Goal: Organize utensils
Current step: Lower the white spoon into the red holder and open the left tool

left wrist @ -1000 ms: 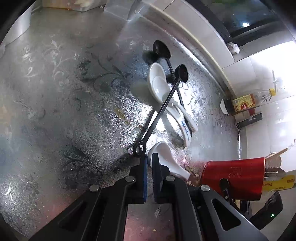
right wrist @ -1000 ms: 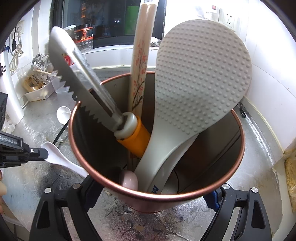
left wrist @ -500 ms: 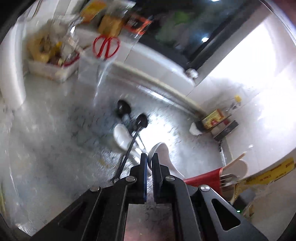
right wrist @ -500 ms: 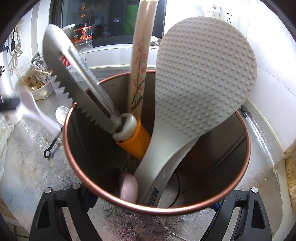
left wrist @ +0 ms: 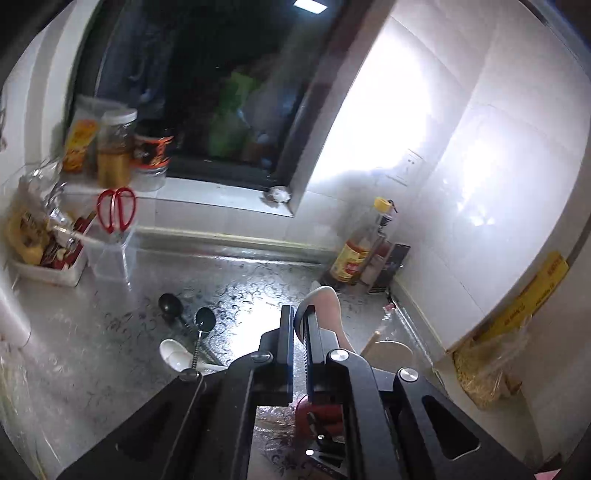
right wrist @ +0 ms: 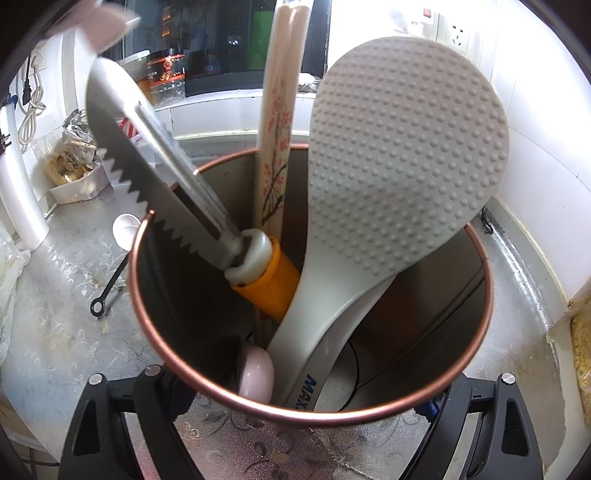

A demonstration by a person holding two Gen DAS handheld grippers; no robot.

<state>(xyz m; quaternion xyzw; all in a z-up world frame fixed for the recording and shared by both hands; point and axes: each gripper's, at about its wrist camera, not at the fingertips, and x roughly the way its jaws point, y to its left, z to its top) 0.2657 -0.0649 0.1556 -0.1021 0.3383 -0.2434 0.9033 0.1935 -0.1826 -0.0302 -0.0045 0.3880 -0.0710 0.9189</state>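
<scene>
My left gripper is shut on a pale ceramic spoon, held in the air above the counter; the same spoon shows blurred at the top left of the right wrist view. My right gripper is shut on the copper-rimmed red utensil cup, a finger on each side. In the cup stand a serrated knife, chopsticks, a grey rice paddle and a pink spoon. A white spoon and two black measuring spoons lie on the counter. The cup shows below my left fingers.
Red scissors stand in a clear holder at the back left, beside a white tray of clutter. Jars line the window sill. A sauce bottle stands in the back corner. A noodle bag leans on the right wall.
My left gripper has risen off the counter with the pale spoon and rolled, so its view swung up to the window. The right gripper and the cup have stayed still.
</scene>
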